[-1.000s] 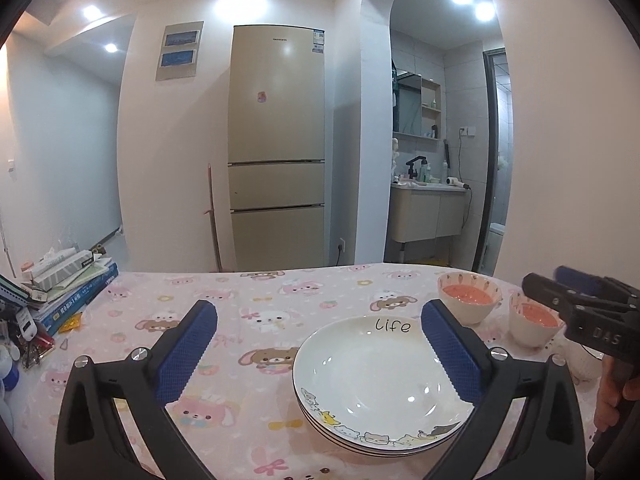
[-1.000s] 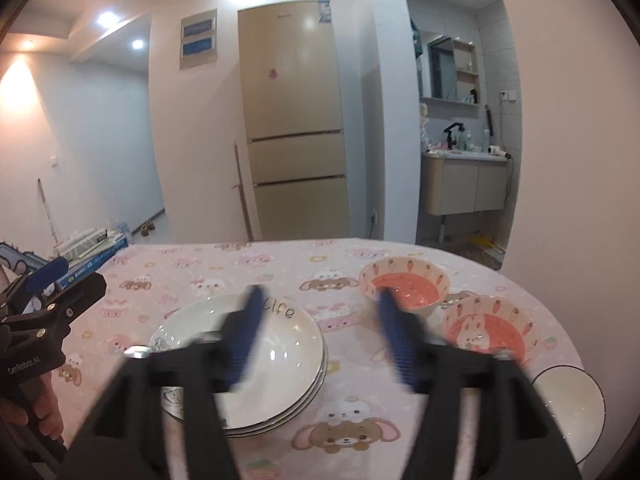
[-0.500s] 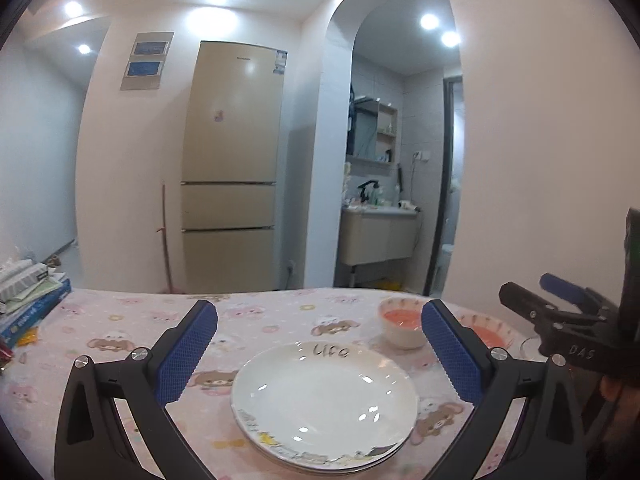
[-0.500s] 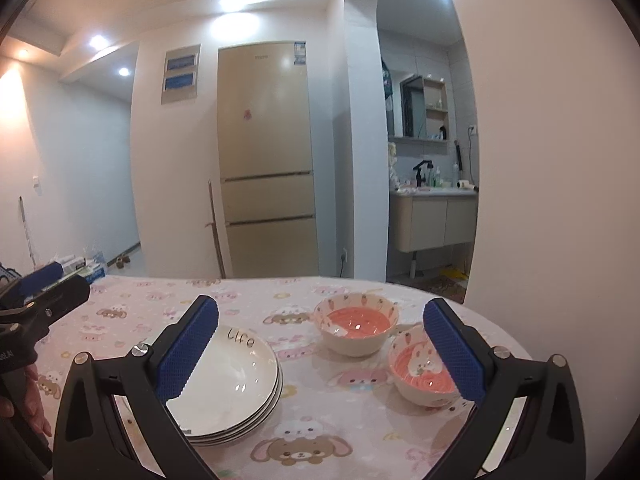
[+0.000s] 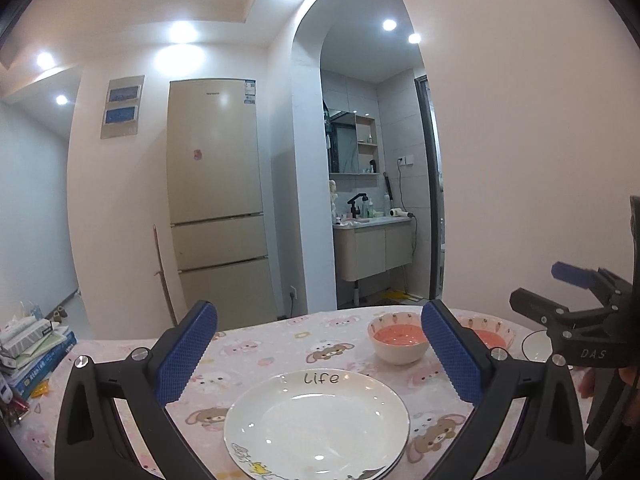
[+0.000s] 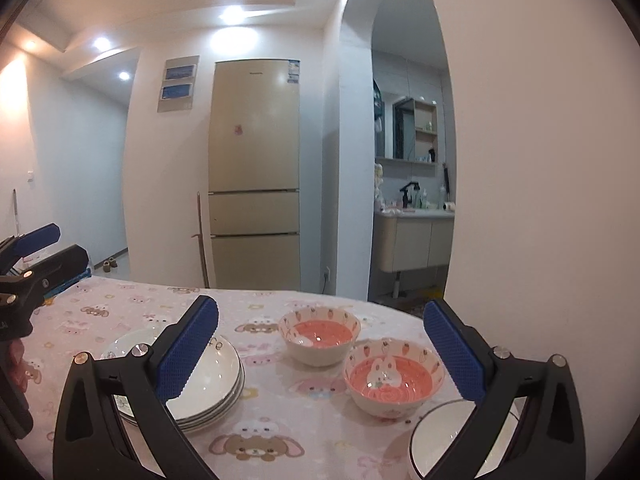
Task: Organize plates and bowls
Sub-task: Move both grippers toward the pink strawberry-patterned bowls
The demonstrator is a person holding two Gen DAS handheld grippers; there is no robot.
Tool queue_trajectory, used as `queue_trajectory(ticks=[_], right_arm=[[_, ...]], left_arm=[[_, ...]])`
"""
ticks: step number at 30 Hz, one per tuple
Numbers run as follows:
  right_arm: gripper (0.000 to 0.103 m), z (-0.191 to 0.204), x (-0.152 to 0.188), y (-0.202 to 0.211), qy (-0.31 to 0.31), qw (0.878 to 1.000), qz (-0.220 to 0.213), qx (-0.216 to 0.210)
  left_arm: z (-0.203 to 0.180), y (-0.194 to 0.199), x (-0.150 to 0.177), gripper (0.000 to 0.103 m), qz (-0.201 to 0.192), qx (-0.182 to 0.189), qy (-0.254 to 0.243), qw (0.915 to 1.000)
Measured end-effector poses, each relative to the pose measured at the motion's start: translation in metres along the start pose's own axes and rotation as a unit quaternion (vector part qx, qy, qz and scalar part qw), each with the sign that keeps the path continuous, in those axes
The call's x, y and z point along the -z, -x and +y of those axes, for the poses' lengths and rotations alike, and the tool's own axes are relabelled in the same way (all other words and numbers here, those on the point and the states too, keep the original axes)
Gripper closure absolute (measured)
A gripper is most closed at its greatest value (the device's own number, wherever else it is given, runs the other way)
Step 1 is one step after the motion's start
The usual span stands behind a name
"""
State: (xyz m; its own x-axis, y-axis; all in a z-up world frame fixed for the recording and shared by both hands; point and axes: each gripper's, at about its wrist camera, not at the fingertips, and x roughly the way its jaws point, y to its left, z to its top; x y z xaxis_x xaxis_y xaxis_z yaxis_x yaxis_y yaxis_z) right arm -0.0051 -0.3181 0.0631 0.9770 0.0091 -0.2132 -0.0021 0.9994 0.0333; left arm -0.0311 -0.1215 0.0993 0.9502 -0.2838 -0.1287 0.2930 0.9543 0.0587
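A stack of white plates (image 5: 316,424) marked "Life" lies on the pink cartoon tablecloth (image 6: 280,420), just below my open left gripper (image 5: 317,312), which holds nothing. In the right wrist view the same plates (image 6: 216,376) sit at lower left, partly behind a finger. Two pink bowls stand right of them: a far bowl (image 6: 320,334) and a near rabbit bowl (image 6: 390,376). A white dark-rimmed bowl (image 6: 440,436) lies at the lower right, partly hidden. My right gripper (image 6: 319,306) hovers wide open above the bowls, empty. Each gripper shows at the other view's edge.
A pile of books and boxes (image 5: 36,344) sits at the table's left end. A plain wall (image 6: 540,200) runs close along the right side. Behind the table stand a tall fridge (image 5: 216,200) and an arch to a washroom vanity (image 5: 374,250).
The right gripper's jaws spread from a narrower, blurred stance to wide open. The left gripper swung right, so the plates now sit centred under it. Both views tilted up a little.
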Motion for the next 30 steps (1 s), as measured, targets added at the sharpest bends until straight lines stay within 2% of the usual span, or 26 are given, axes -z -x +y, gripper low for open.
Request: queue_trajectory(ticks=[6,9,13,16,20,21,22,24,26,28,30], right_arm=[[0.001,-0.029,0.009,0.007,-0.054,0.998,0.027,-0.018],[0.001,-0.048,0.013,0.008,-0.082,0.996,0.033,-0.021],[0.008,-0.066,0.017,0.008,-0.076,0.996,0.048,0.013],[0.008,-0.076,0.018,0.014,-0.064,0.996,0.045,0.039],[0.009,-0.087,0.018,0.022,-0.045,0.996,0.041,0.069],[0.012,-0.090,0.017,0.024,-0.043,0.995,0.038,0.077],[0.028,-0.095,0.017,0.026,-0.042,0.995,0.038,0.087],[0.046,-0.103,0.017,0.026,-0.044,0.992,0.041,0.111],[0.048,-0.113,0.017,0.025,-0.047,0.990,0.047,0.128],[0.068,-0.123,0.018,0.024,-0.055,0.988,0.055,0.136],[0.071,-0.134,0.019,0.023,-0.071,0.986,0.061,0.137]], left_arm=[[-0.013,-0.014,0.002,0.000,0.018,0.013,0.016,0.9996],[-0.025,-0.026,0.004,0.000,0.060,0.003,0.019,0.9980],[-0.041,-0.039,0.010,0.000,0.080,0.032,0.024,0.9960],[-0.055,-0.048,0.013,0.000,0.089,0.029,0.013,0.9956],[-0.072,-0.065,0.018,0.000,0.115,0.059,0.008,0.9915],[-0.075,-0.066,0.019,0.005,0.115,0.062,0.011,0.9914],[-0.079,-0.068,0.020,0.012,0.113,0.060,0.013,0.9917],[-0.088,-0.073,0.022,0.012,0.113,0.061,0.009,0.9917],[-0.098,-0.078,0.024,0.012,0.116,0.068,0.000,0.9910],[-0.107,-0.081,0.025,0.012,0.114,0.078,-0.011,0.9904],[-0.114,-0.086,0.026,0.012,0.114,0.089,-0.011,0.9895]])
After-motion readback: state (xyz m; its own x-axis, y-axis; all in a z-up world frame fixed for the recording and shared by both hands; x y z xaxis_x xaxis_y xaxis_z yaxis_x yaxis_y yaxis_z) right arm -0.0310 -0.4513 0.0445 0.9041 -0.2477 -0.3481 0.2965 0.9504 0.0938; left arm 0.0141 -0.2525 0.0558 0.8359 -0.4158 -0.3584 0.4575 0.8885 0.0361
